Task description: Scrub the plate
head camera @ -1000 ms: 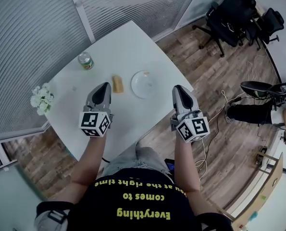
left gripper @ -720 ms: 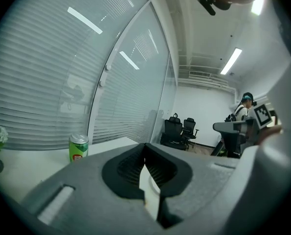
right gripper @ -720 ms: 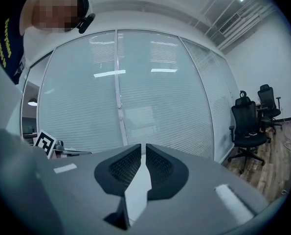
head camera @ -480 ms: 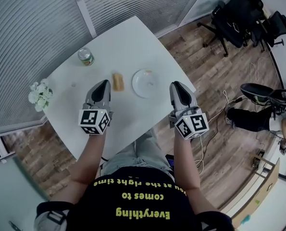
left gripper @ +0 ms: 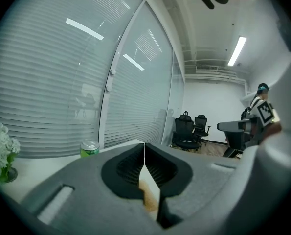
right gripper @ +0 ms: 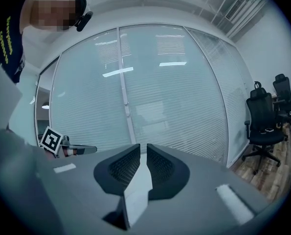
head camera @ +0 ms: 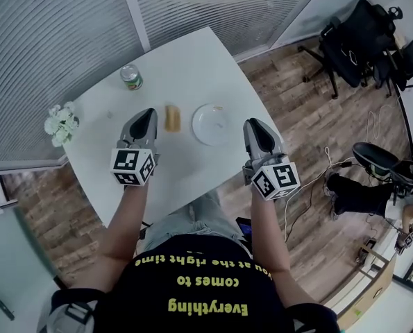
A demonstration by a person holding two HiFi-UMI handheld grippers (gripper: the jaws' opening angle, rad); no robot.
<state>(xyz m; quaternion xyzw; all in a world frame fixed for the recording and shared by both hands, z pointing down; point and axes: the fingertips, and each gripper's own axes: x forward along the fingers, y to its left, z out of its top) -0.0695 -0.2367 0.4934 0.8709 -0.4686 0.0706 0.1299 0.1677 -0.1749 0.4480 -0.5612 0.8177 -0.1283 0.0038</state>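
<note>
Two claws hover over the white tabletop (head camera: 192,61), scrubbing not yet begun. The left claw (head camera: 145,116) is pressed together and empty, while the right claw (head camera: 251,125) stands a narrow slit apart, holding nothing. Between them lie the plate (head camera: 212,124) and, just beside it, the sponge (head camera: 171,117), which likely must be gripped next. A green can (head camera: 130,77) and flowers (head camera: 59,123) stand well clear, blocking nothing.

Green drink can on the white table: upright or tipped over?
Upright. The green drink can stands on its base on the white table, its silver top facing up.
</note>
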